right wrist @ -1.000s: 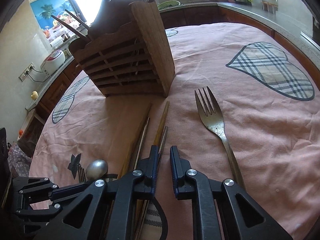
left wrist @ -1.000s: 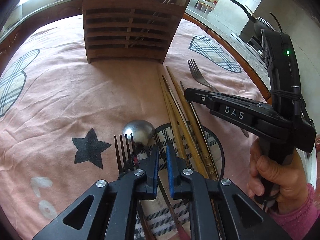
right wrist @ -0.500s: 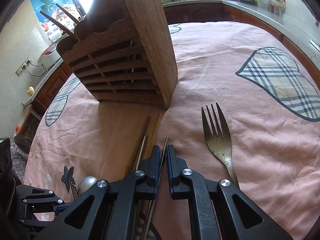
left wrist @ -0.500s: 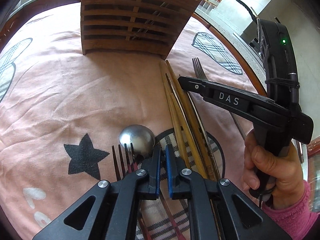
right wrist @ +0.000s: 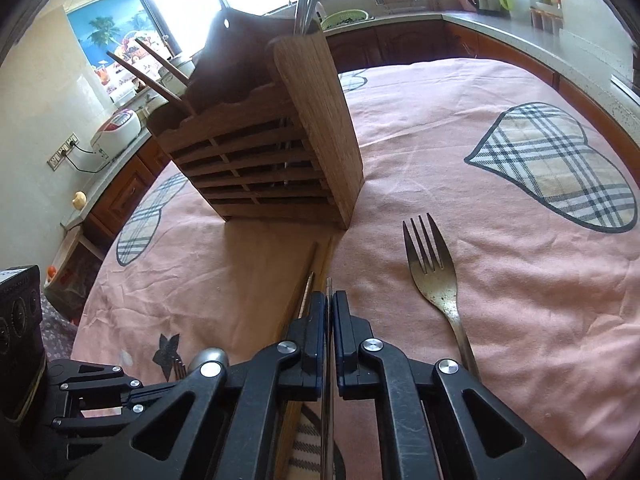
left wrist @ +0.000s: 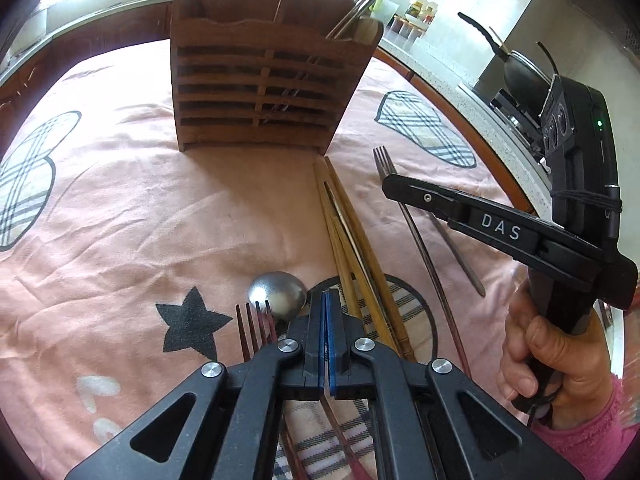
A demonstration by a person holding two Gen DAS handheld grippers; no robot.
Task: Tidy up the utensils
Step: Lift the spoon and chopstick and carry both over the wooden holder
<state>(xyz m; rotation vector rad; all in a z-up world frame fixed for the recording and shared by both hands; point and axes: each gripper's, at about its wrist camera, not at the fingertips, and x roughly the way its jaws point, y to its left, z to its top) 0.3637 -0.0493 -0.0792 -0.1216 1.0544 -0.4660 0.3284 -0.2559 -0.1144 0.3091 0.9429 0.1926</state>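
Observation:
A slatted wooden utensil holder (left wrist: 264, 80) stands on the pink cloth and shows in the right wrist view too (right wrist: 272, 160). Wooden chopsticks (left wrist: 352, 248) lie in front of it. My left gripper (left wrist: 325, 308) is shut, apparently on a thin reddish handle running under it, beside a steel spoon (left wrist: 278, 294) and a dark fork (left wrist: 256, 328). My right gripper (right wrist: 330, 308) is shut on a thin metal chopstick (right wrist: 329, 284), lifted off the cloth in the left wrist view (left wrist: 424, 264). A steel fork (right wrist: 434, 272) lies to its right.
The round table has a pink cloth with plaid hearts (right wrist: 560, 172) and a black star (left wrist: 192, 324). Several utensils stand in the holder. Kitchen counters (right wrist: 500, 28) ring the table, with a pan (left wrist: 516, 68) on the stove.
Both grippers have closed. The right one closed on the thin metal chopstick, which now hangs above the cloth. The left jaws closed beside the spoon.

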